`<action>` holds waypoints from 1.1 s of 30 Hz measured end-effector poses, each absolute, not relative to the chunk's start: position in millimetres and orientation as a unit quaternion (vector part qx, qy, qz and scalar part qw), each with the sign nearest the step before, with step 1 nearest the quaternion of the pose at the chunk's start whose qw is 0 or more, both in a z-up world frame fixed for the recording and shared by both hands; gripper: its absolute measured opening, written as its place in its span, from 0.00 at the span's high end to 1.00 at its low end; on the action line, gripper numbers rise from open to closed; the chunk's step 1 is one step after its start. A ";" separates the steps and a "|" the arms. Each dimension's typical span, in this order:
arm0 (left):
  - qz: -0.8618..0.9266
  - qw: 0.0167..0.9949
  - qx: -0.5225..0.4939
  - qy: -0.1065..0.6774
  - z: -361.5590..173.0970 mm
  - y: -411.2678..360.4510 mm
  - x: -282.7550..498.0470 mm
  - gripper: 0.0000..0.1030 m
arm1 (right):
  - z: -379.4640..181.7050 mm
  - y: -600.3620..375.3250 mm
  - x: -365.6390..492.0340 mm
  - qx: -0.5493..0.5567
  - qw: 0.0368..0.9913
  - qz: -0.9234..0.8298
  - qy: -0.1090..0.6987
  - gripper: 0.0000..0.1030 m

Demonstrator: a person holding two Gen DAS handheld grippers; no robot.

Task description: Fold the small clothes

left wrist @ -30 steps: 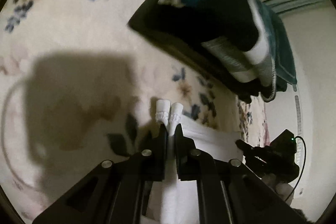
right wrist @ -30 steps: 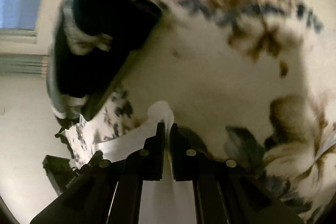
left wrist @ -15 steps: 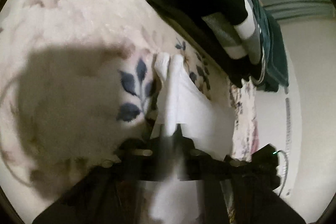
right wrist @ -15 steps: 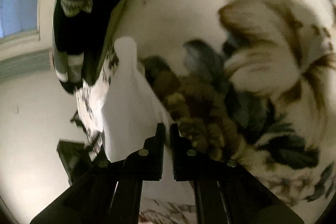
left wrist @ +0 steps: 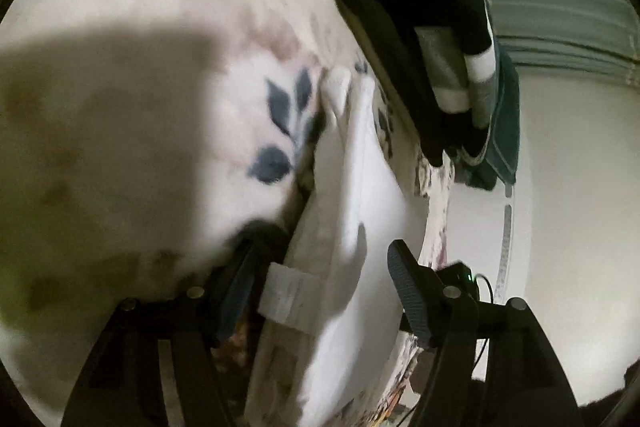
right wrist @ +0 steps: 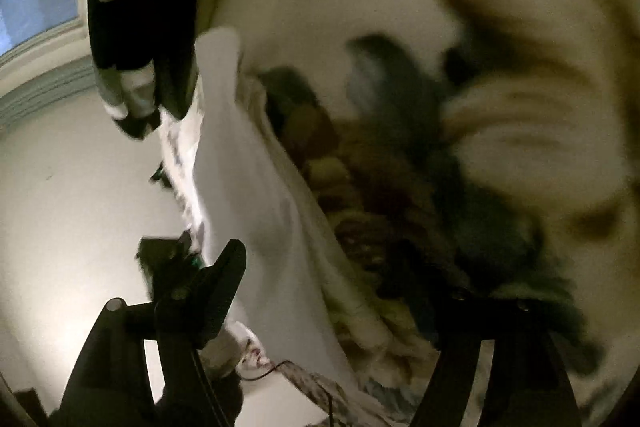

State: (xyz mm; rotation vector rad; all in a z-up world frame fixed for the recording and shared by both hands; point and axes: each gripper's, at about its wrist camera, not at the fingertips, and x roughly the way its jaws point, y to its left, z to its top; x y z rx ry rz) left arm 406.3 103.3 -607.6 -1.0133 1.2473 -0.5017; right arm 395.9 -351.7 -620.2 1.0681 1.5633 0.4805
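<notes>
Both grippers have their fingers spread wide on my feeds, nothing pinched in either. On the left gripper (left wrist: 320, 291) the ribbed pads sit either side of the small white cotton garment (left wrist: 352, 211) without closing on it; whether the left pad brushes the cloth I can't tell, too much blur. That garment lies stretched out flat on the cream floral bedspread (left wrist: 168, 27), its narrow end pointing at the pile of folded dark clothes (left wrist: 432, 39) sitting just beyond it.

Right gripper (right wrist: 344, 291) is the same deal: wide open, with the white garment (right wrist: 248, 187) running up between its fingers toward the dark pile (right wrist: 132, 11). Its right finger is mostly lost against the smeared brown and blue flower print (right wrist: 400, 163). Both tools are angled low, close over the cloth.
</notes>
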 end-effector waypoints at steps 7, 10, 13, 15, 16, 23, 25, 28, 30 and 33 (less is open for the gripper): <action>-0.259 0.659 -0.432 0.559 -606.5 76.1 421.0 0.37 | -627.1 -323.9 411.1 0.451 0.538 0.261 0.663 0.24; -0.259 0.661 -0.426 0.561 -603.6 68.9 423.4 0.37 | -626.2 -313.8 413.6 0.444 0.536 0.270 0.666 0.25; -0.258 0.666 -0.420 0.560 -599.9 64.4 423.5 0.40 | -627.6 -309.1 412.3 0.441 0.535 0.272 0.667 0.35; -0.258 0.673 -0.410 0.558 -594.8 59.7 422.5 0.52 | -628.4 -312.3 407.9 0.442 0.536 0.273 0.666 0.65; -0.259 0.672 -0.405 0.563 -593.4 56.5 422.3 0.61 | -627.9 -310.7 407.5 0.443 0.537 0.276 0.663 0.72; -0.246 0.677 -0.394 0.570 -576.3 47.2 418.5 0.82 | -599.7 -304.9 405.0 0.423 0.565 0.279 0.651 0.86; -0.249 0.680 -0.390 0.569 -561.5 43.3 419.6 0.83 | -584.0 -303.8 404.9 0.415 0.572 0.282 0.649 0.87; -0.251 0.688 -0.381 0.564 -531.3 41.0 420.0 0.83 | -555.2 -302.8 406.1 0.407 0.580 0.288 0.644 0.87; -0.256 0.691 -0.377 0.560 -509.3 40.1 422.2 0.83 | -528.8 -302.8 409.2 0.402 0.588 0.292 0.638 0.87; -0.264 0.705 -0.362 0.550 -466.1 34.3 434.1 0.83 | -489.9 -306.8 419.5 0.400 0.600 0.297 0.626 0.87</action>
